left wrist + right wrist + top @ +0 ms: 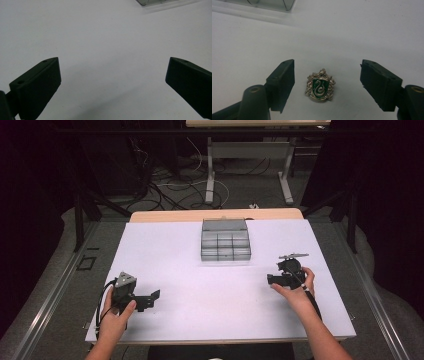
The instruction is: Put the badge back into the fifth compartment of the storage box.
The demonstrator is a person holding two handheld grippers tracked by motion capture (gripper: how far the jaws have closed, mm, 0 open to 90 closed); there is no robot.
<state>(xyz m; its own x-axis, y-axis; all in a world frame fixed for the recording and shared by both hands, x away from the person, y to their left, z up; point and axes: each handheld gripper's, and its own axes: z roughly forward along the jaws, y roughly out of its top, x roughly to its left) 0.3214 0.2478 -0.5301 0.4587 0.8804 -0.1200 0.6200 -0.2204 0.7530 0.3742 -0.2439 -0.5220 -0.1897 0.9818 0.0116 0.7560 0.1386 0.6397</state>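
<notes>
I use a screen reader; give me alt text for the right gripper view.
A small silver crest pin with a green shield and silver snake lies flat on a white table, between the open black jaws of the right claw. A clear box's edge shows top left.

My right gripper (327, 85) has matte black jaws, and between them I see a crest-shaped badge (320, 85): a silvery, ornate metal border around a deep green shield bearing a pale silver snake curled in an S. Under it, the table sheet (190, 265) is plain white with a faint lilac cast, no pattern. My left gripper (112, 87) is the same flat black over that pale sheet. Ahead of both grippers, the compartment box (225, 240) is clear, greyish plastic. The table's far edge (215, 214) is light wood.
</notes>
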